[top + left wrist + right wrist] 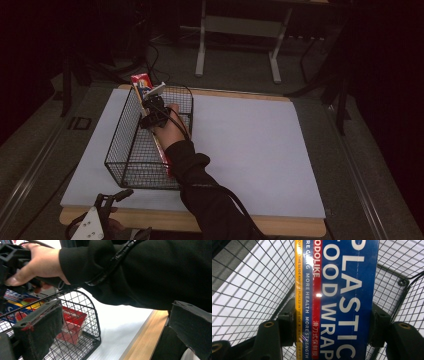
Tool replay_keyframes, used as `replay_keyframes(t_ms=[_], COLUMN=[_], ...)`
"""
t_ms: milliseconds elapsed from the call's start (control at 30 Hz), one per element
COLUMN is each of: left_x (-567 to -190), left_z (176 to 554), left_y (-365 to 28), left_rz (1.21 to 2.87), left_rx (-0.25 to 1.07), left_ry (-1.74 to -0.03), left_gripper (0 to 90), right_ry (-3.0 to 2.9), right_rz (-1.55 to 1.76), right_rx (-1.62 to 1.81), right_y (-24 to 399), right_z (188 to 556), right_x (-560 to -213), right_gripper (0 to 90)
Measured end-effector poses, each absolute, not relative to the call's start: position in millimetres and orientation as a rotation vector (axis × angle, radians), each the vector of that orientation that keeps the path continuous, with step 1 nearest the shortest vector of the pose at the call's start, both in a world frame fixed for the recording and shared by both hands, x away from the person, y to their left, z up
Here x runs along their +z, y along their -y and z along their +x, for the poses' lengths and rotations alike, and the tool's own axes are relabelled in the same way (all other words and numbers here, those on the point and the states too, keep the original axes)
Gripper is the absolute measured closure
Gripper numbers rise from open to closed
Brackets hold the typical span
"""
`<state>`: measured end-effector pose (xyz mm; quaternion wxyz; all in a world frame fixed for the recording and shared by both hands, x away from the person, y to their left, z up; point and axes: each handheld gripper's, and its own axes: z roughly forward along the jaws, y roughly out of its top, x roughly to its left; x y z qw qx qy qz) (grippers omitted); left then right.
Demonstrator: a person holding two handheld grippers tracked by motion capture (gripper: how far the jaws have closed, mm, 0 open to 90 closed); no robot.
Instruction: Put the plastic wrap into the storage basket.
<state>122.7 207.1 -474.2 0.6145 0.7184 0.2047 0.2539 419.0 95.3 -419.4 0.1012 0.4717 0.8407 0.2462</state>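
While I lower the wrap box (337, 300) into the basket (120, 150), my left gripper (107, 210) waits.
My right gripper (156, 111) has its fingers (382, 325) clamped across the box's width, holding it lengthwise so it fits inside the basket on the counter (250, 150); left fingers (40, 325) stand open, empty, at the near edge.

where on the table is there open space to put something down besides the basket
Bare white tabletop runs from the basket's right wall to the table's right edge, and a narrower strip lies along the front edge before the basket. The basket is crowded: the right gripper holds the plastic wrap box inside it. The left gripper sits at the front left corner.
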Motion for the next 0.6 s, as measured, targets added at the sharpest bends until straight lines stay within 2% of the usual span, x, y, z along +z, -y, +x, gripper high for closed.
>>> replay_keyframes(t_ms=[333, 600], left_x=[-474.3, -474.7], left_z=[123.4, 124.1], left_y=[-206.9, -207.0], left_rz=[1.657, 1.660], left_rx=[0.582, 0.578], left_ry=[-0.471, -0.471], left_gripper=[0.1, 0.1], right_ry=[-2.505, -2.523], right_rz=[1.425, 1.398], right_rx=[0.688, 0.650], right_y=[-92.9, -95.6], right_z=[423.9, 425.6], right_x=[-440.7, -441.5], right_gripper=[39.2, 38.5])
